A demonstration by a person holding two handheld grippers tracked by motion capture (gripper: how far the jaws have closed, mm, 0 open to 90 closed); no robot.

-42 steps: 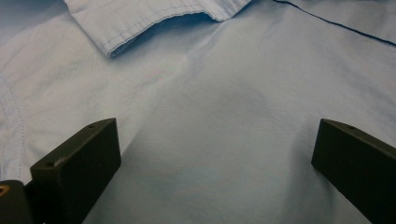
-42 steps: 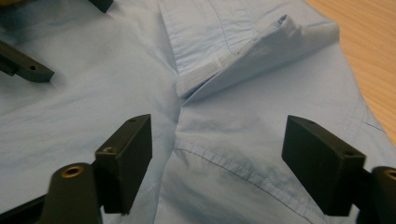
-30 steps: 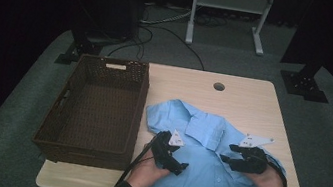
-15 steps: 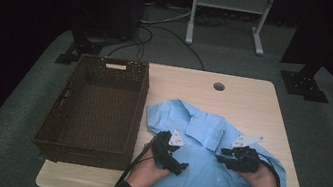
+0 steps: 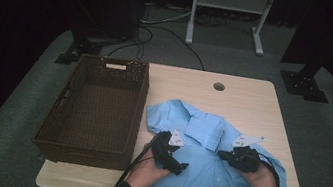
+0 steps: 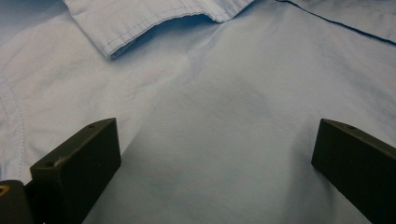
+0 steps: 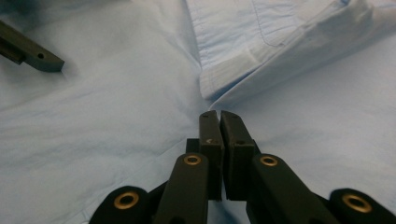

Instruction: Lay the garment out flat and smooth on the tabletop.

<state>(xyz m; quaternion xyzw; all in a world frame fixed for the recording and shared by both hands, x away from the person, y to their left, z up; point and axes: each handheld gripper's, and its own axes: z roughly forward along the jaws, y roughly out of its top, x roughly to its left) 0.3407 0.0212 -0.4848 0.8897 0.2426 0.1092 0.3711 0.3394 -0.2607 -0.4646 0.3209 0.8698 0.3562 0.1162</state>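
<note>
A light blue shirt (image 5: 211,181) lies spread on the table's near right part, collar toward the basket, one sleeve (image 7: 280,42) folded across it. My left gripper (image 5: 182,168) rests on the shirt's left side, jaws wide open over flat cloth (image 6: 210,116), nothing between them. My right gripper (image 5: 220,154) lies on the shirt's right side, pointing left. Its jaws have just been closing and now stand shut (image 7: 217,114) at the folded sleeve's edge, with creases running to the tips, so a pinch of shirt cloth looks caught. One left-gripper fingertip (image 7: 32,53) shows at the upper left of the right gripper view.
A dark woven basket (image 5: 140,104), empty, stands on the table's left half, its right wall touching the shirt's collar. The wooden table (image 5: 254,102) has a cable hole (image 5: 219,86) near the far edge. Dark stands and cables sit on the floor beyond.
The right gripper has shifted a little left across the shirt toward the folded sleeve and its jaws have come together. The left gripper and the shirt have stayed in place.
</note>
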